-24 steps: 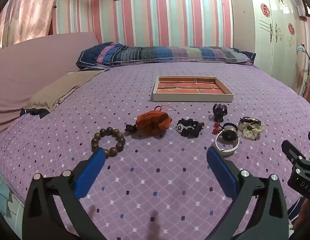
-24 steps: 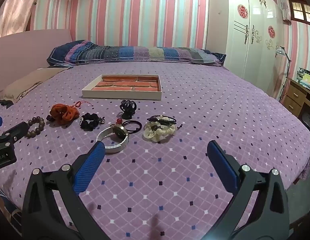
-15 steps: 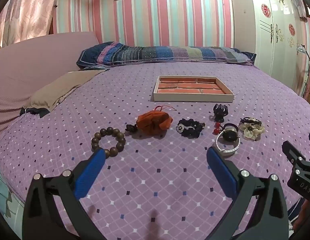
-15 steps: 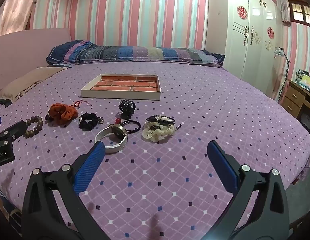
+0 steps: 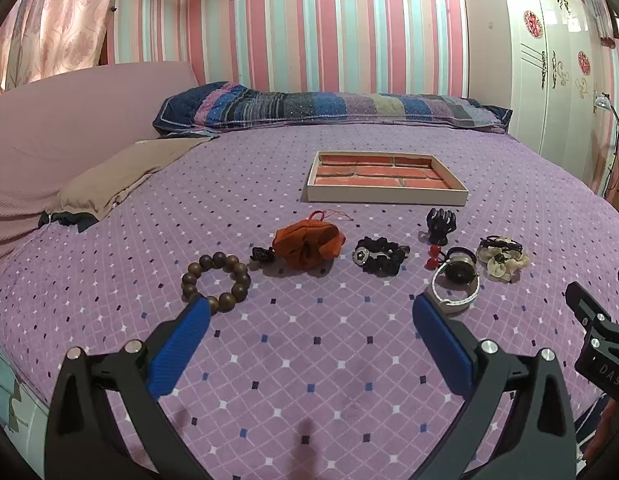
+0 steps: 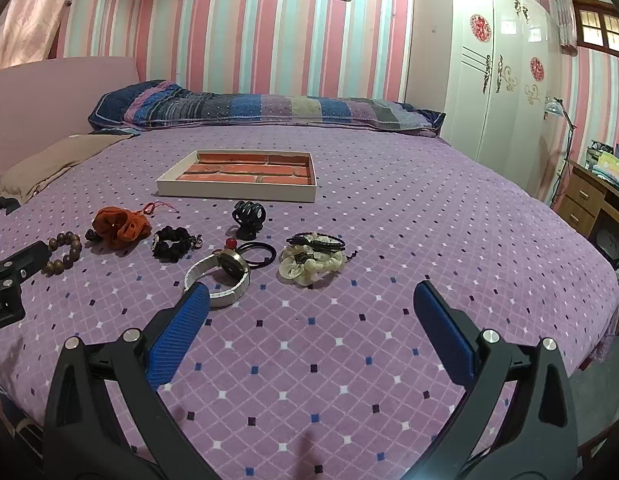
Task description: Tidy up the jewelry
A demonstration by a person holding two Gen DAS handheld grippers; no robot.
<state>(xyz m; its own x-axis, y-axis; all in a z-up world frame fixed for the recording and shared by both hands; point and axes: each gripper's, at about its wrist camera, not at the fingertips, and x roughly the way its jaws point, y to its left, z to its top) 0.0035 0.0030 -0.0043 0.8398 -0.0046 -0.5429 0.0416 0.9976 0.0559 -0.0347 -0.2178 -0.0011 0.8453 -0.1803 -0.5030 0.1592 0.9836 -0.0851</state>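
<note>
Change: almost nothing has moved; both views drift slightly.
Left tongs [image 5: 309,316]: spread, empty.
Right tongs [image 6: 311,300]: spread, empty.
Jewelry: wooden bead bracelet [image 5: 215,276], watch [image 6: 221,274] on bed, before empty tray [image 6: 237,192].
Technique: straddle one piece, pinch low.

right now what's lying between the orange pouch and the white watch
A black scrunchie with a small metal charm lies between the orange pouch and the white watch, apart from both. Both wrist views show it.

Left wrist: low at bed's [image 5: 309,360] near edge, facing headboard | Right wrist: same edge, further right | Shared: tray [image 5: 385,196] [image 6: 237,192], jewelry row mid-bed.
</note>
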